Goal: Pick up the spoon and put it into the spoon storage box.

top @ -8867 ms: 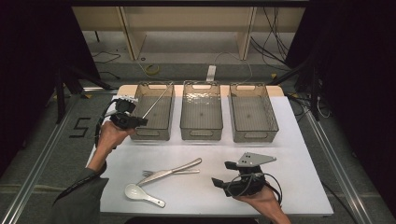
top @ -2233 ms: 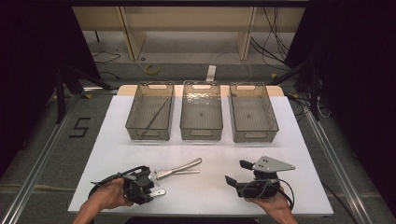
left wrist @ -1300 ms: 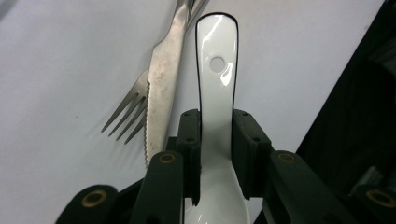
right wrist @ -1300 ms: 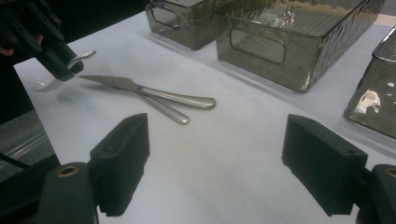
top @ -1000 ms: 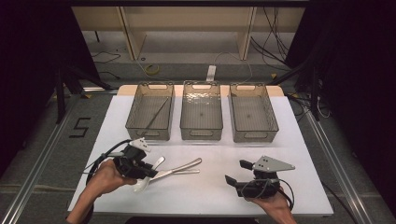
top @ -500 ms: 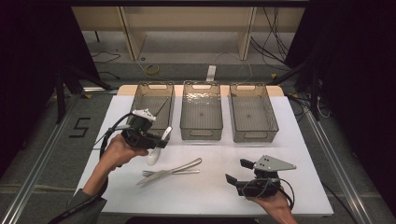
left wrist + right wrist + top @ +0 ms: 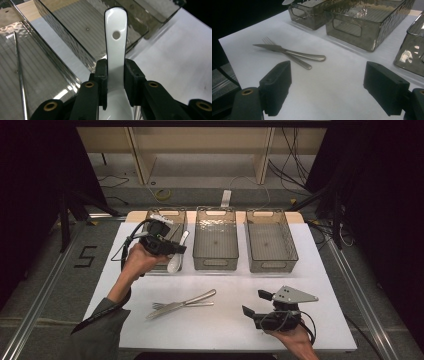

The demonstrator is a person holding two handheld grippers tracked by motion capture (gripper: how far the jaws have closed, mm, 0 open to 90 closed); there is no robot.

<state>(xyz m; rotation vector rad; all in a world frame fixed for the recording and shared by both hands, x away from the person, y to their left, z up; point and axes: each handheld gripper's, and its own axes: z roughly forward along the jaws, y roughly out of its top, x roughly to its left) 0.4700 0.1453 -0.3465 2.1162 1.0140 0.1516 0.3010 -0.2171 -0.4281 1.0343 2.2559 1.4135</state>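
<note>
My left gripper (image 7: 176, 249) is shut on a white ceramic spoon (image 7: 175, 259), held over the front of the left smoked bin (image 7: 162, 213). In the left gripper view the spoon (image 7: 115, 40) stands upright between the pads (image 7: 102, 75), its handle with a hole pointing away toward the bins. A thin metal rod (image 7: 19, 72) lies in the left bin. A knife (image 7: 182, 303) and a fork (image 7: 170, 305) lie crossed on the white table (image 7: 320, 285) in front. My right gripper (image 7: 257, 303) rests open at the front right, nothing between its pads (image 7: 277, 86).
Three smoked plastic bins stand in a row at the back: left, middle (image 7: 215, 222) and right (image 7: 270, 222). The knife (image 7: 287, 51) and fork (image 7: 294, 60) lie ahead of my right gripper. Floor and cables lie beyond the table's far edge.
My left gripper has lifted the spoon from the front left of the table and carried it back and up to the left bin. The right gripper has stayed put.
</note>
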